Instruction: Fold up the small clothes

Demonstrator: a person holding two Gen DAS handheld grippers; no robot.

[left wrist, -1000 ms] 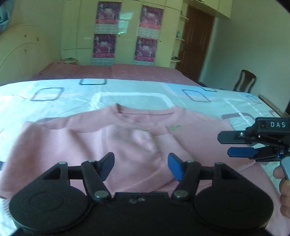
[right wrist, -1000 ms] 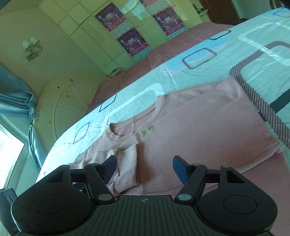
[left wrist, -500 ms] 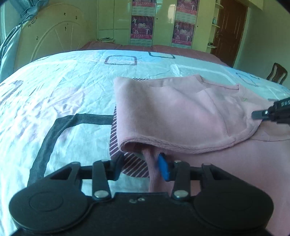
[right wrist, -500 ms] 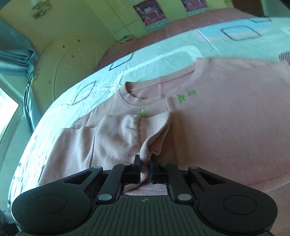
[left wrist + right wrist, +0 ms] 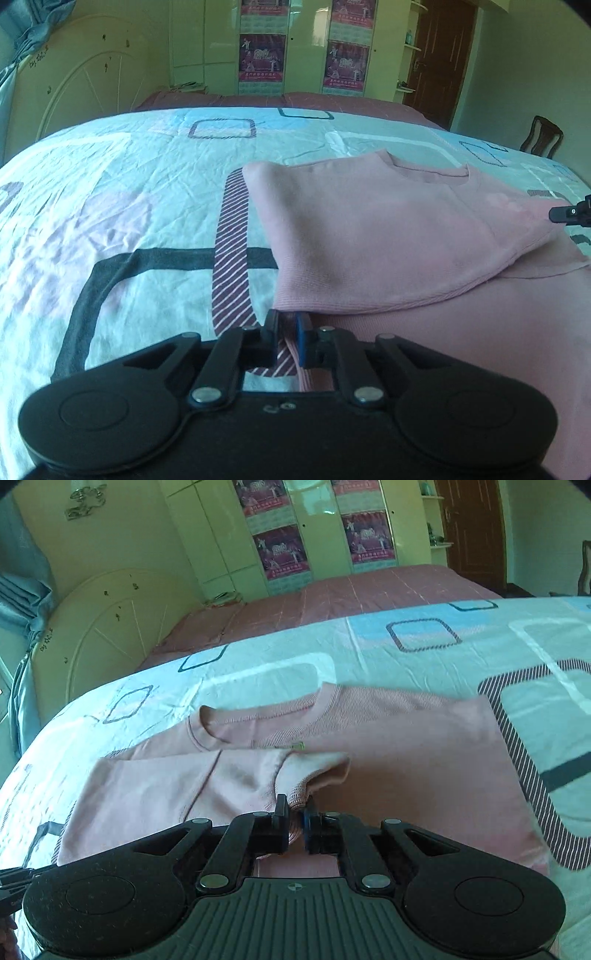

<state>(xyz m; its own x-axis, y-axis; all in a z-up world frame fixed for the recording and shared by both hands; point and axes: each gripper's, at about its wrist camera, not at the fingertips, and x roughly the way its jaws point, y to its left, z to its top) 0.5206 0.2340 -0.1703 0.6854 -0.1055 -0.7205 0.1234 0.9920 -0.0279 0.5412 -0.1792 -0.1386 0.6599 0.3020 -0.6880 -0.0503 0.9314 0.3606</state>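
Observation:
A pink sweater [image 5: 388, 236] lies on the patterned bedsheet [image 5: 129, 192], its left side folded over the body. My left gripper [image 5: 290, 334] is shut on the sweater's ribbed bottom hem at the folded left edge. In the right wrist view the sweater [image 5: 406, 771] lies neck away from me, with the left sleeve folded across the chest. My right gripper [image 5: 296, 821] is shut on that sleeve's ribbed cuff [image 5: 301, 794]. The right gripper's tip also shows in the left wrist view [image 5: 570, 214], at the far right over the sweater.
The bedsheet [image 5: 443, 642] stretches wide around the sweater. A cream headboard [image 5: 85, 85] stands at the left, a pink-covered bed part [image 5: 332, 602] lies behind, wardrobes with posters [image 5: 262, 55] at the back, a wooden chair [image 5: 541, 138] at the right.
A second ago both grippers were open above the flat sweater. They have since shut on hem and cuff, and the sweater's left side and sleeve are carried further right over the body.

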